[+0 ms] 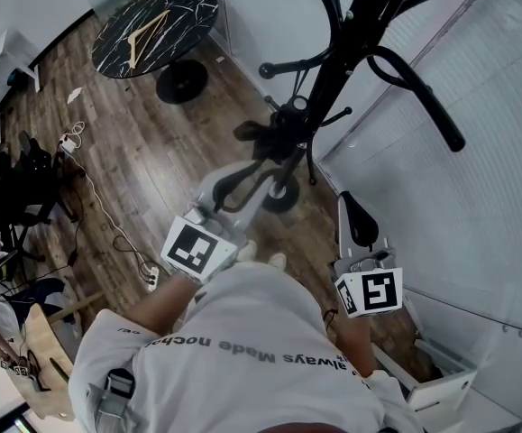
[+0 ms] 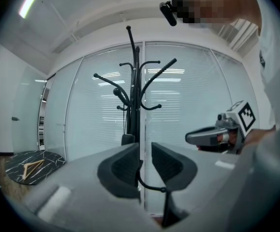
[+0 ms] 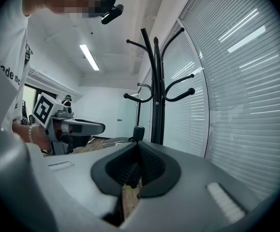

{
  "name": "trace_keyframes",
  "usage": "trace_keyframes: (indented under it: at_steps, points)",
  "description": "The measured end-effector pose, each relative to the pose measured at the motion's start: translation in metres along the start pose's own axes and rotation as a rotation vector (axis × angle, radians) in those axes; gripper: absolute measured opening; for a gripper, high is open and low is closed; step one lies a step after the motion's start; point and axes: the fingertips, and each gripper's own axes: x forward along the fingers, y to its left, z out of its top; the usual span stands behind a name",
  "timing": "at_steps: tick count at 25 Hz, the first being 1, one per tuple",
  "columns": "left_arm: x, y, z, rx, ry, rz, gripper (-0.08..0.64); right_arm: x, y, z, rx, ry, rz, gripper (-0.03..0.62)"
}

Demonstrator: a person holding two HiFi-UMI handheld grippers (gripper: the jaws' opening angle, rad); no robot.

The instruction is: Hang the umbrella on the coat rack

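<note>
The black coat rack (image 1: 351, 25) stands in front of me, its pole (image 2: 139, 95) and curved hooks (image 3: 156, 81) in both gripper views. A short dark folded umbrella (image 1: 279, 129) hangs close against the pole at mid height (image 2: 127, 139) (image 3: 139, 132); which hook bears it I cannot tell. My left gripper (image 1: 261, 171) points level at the rack just short of the umbrella, its jaws (image 2: 145, 153) shut with only a slit and nothing held. My right gripper (image 1: 351, 201) is beside it on the right, pads (image 3: 139, 151) closed together, empty.
The rack's round base (image 1: 283, 197) sits on the wood floor by a glass wall with blinds (image 1: 477, 197). A round black marble table (image 1: 157, 30) with a wooden hanger stands far left. Cables (image 1: 107, 215) trail over the floor; a white box (image 1: 441, 386) is at lower right.
</note>
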Motion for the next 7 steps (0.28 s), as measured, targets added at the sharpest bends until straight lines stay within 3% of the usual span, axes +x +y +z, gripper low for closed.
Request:
trace_keyframes:
  at_steps: [7]
  points:
    - [-0.0045,-0.0016,0.0040,0.003,0.003,-0.002,0.083,-0.0035,0.0060,0.0042,-0.003,0.001,0.003,0.002]
